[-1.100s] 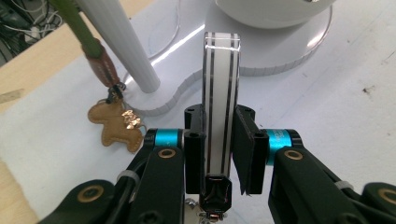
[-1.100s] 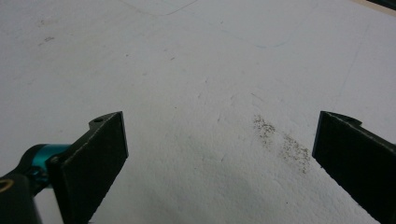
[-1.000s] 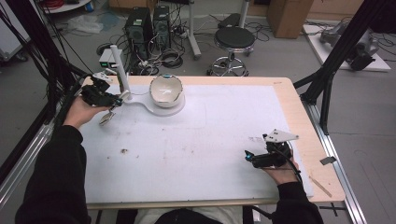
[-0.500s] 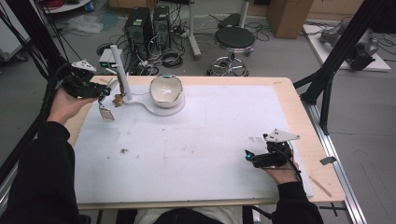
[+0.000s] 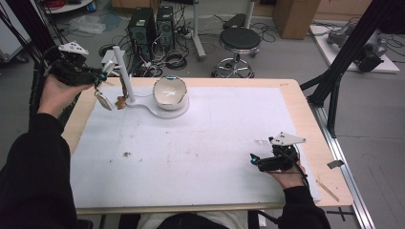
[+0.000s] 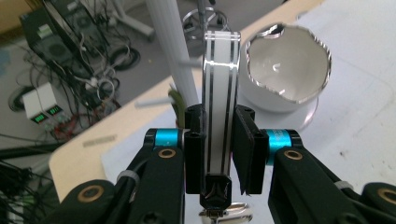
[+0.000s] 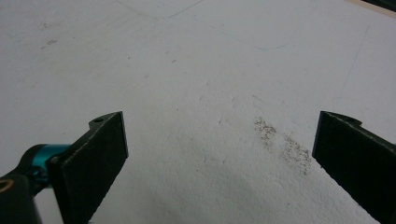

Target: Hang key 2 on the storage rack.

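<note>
A: The left gripper (image 6: 218,154) has its black jaws clamped on a flat white strap with two thin dark lines along it (image 6: 219,102). The strap stands upright between the pads, and a small dark clasp with a shiny metal piece hangs at its lower end. In the high view this gripper (image 5: 98,76) is raised over the table's far left corner, with small charms (image 5: 104,99) dangling beneath it.

B: What lies around it?

A: Just beyond the strap stands a slim white post (image 6: 173,51) with a short peg (image 6: 152,101) jutting sideways. The post rises from a smooth white base (image 5: 160,109) that curves across to a glossy white bowl shaped like a cracked eggshell, its jagged rim edged in silver (image 6: 287,70). The table (image 5: 305,109) is pale wood covered by a matt white sheet (image 5: 191,157) with a few dark specks.

B: And the other one?

A: The right gripper (image 5: 254,160) rests near the table's front right, jaws spread wide and holding nothing; its view shows grainy white sheet between the pads.

B: How should the hanging go?

A: My judgement: keep the grip firm and the strap vertical, lift its loop above the peg, let the swinging charms settle, then lower it on without knocking the light stand.
</note>
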`<state>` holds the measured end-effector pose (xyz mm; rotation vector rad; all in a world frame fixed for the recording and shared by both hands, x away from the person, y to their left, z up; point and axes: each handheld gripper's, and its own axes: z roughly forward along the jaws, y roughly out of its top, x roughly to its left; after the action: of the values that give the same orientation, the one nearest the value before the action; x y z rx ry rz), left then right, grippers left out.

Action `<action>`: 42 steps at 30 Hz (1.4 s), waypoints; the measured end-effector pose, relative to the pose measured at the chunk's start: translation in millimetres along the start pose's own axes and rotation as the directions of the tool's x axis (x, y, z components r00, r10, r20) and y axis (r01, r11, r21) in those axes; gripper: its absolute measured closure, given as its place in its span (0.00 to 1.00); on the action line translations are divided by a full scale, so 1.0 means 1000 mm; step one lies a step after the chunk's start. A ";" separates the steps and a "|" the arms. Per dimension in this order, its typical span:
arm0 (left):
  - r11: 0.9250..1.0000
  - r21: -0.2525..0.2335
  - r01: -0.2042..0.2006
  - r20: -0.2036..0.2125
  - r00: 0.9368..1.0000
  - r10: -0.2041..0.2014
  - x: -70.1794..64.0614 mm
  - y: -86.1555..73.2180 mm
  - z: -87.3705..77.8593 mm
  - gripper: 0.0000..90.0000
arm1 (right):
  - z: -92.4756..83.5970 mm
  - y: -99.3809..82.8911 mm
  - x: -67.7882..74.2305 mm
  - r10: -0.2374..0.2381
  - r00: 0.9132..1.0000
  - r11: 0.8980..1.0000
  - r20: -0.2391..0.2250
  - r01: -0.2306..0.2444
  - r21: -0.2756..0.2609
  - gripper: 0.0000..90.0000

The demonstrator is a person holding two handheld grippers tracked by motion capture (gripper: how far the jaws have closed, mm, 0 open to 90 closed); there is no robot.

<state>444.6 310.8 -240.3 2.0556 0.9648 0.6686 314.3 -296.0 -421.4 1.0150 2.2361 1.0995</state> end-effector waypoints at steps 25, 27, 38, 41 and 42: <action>0.996 -0.043 -0.074 0.072 0.994 0.077 -0.010 0.079 0.015 0.84 | -0.002 -0.003 0.001 -0.002 1.000 1.000 0.002 0.002 0.008 0.03; 0.997 -0.041 -0.071 0.078 0.994 0.074 -0.010 0.080 0.020 0.84 | -0.002 -0.003 0.000 -0.001 1.000 1.000 0.000 0.001 0.010 0.03; 0.998 -0.056 -0.014 0.060 0.998 0.017 0.013 0.076 0.034 0.84 | -0.002 -0.006 0.000 0.004 1.000 1.000 0.012 -0.004 0.020 0.03; 0.998 -0.063 0.002 0.062 0.998 0.002 0.017 0.075 0.039 0.84 | -0.004 -0.007 -0.001 0.004 1.000 1.000 0.019 -0.005 0.024 0.03; 0.998 -0.057 -0.006 0.060 0.998 0.009 0.017 0.075 0.042 0.84 | -0.004 -0.007 -0.001 0.007 1.000 1.000 0.019 -0.008 0.025 0.03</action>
<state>514.3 274.9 -202.0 2.0188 0.8942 0.6271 309.3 -301.9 -425.0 1.0404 2.2383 1.0632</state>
